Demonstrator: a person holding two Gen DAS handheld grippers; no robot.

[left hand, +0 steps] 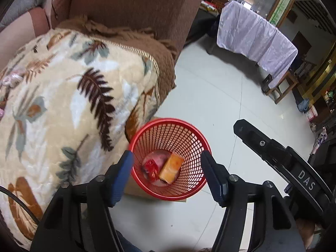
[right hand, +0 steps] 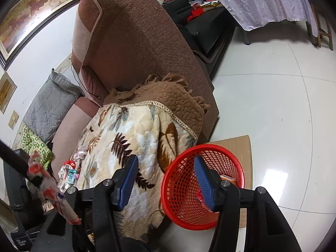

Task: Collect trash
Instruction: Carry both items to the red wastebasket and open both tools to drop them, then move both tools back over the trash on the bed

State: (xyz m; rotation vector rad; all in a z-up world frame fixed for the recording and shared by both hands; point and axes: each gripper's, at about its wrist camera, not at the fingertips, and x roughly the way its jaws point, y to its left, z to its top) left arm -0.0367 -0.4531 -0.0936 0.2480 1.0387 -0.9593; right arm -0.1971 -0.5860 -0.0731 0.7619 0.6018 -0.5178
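Both claws gape empty, left claw (left hand: 167, 175) over the red basket (left hand: 147, 190) holding two scraps, right claw (right hand: 166, 181) facing wrappers (right hand: 70, 171) on the sofa blanket (right hand: 134, 134); soft folds may foul a pinch.

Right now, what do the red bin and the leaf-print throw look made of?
Red bin: apparently moulded plastic with a slight sheen, given its uniform colour and lattice wall you can see the floor through. Leaf-print throw: looks like plush, matte fleece, with a soft quilted-looking nap; the exact fibre is unclear.
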